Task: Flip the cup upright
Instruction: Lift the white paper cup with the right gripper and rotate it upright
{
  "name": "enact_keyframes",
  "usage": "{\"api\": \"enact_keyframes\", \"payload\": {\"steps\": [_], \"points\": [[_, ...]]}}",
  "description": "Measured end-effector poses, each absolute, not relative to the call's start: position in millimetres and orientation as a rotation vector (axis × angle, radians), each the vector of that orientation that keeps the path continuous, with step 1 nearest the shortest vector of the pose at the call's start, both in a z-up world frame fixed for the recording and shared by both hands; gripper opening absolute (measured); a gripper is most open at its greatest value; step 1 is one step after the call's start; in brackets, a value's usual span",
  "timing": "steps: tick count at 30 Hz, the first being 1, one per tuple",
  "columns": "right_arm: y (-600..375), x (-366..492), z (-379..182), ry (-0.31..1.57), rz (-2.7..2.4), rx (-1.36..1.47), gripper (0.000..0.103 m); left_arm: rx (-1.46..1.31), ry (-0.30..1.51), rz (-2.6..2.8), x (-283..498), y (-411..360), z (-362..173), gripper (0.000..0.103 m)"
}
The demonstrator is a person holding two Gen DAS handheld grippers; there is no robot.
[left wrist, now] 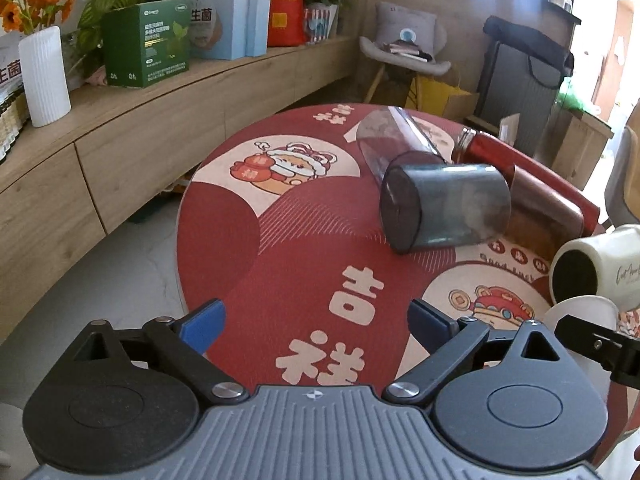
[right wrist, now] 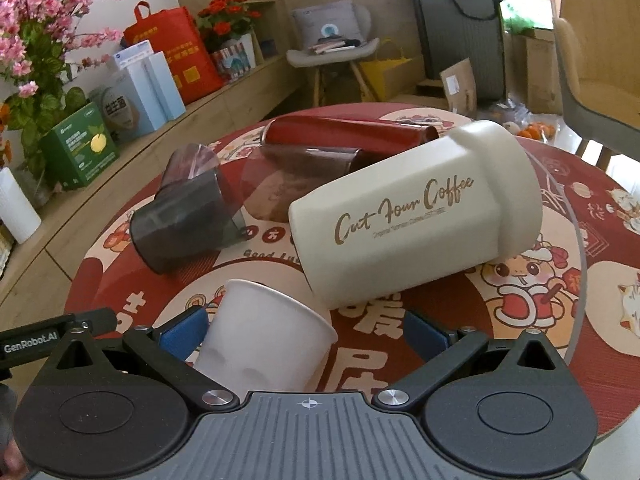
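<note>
White paper cup sits closest to the right wrist lens, tilted, its rim toward the upper right, body lying between the spread blue fingers of the right gripper. Left finger pad is at the cup's side, possibly touching; right pad stands clear of it. Jaws wide apart, nothing clamped. In the left wrist view only the cup's rim edge shows at the right margin.

Just beyond the paper cup, a cream tumbler lettered "Cut Four Coffee" lies on its side, wider end toward the upper right. Left wrist view catches its dark mouth at the right edge.

Left of the tumbler, a smoky grey transparent cup lies on its side; same cup appears centre-right in the left wrist view. A second clear tinted cup lies behind it, touching it. Farther back, a red cylinder lies flat, with a brownish clear cup in front of it.

Left gripper hovers above the round red table mat, fingers parted wide, holding nothing, well apart from the grey cup.

Wooden shelf along the left wall carries a green box and a white ribbed vase.
</note>
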State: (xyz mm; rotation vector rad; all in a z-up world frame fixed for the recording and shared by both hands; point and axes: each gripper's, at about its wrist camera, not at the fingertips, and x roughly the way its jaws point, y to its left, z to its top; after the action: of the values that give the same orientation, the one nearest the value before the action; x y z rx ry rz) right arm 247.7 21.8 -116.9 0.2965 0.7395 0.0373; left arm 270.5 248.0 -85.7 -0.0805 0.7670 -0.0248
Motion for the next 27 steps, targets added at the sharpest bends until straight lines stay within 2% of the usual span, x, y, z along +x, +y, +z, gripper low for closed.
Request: {"api": "enact_keyframes", "payload": {"steps": [14, 27], "points": [[21, 245, -117, 0.784, 0.085, 0.240, 0.101, -0.063, 0.790, -0.031, 268, 241, -92, 0.098], [12, 248, -115, 0.790, 0.113, 0.279, 0.088, -0.048, 0.796, -0.049, 264, 236, -94, 0.099]]}}
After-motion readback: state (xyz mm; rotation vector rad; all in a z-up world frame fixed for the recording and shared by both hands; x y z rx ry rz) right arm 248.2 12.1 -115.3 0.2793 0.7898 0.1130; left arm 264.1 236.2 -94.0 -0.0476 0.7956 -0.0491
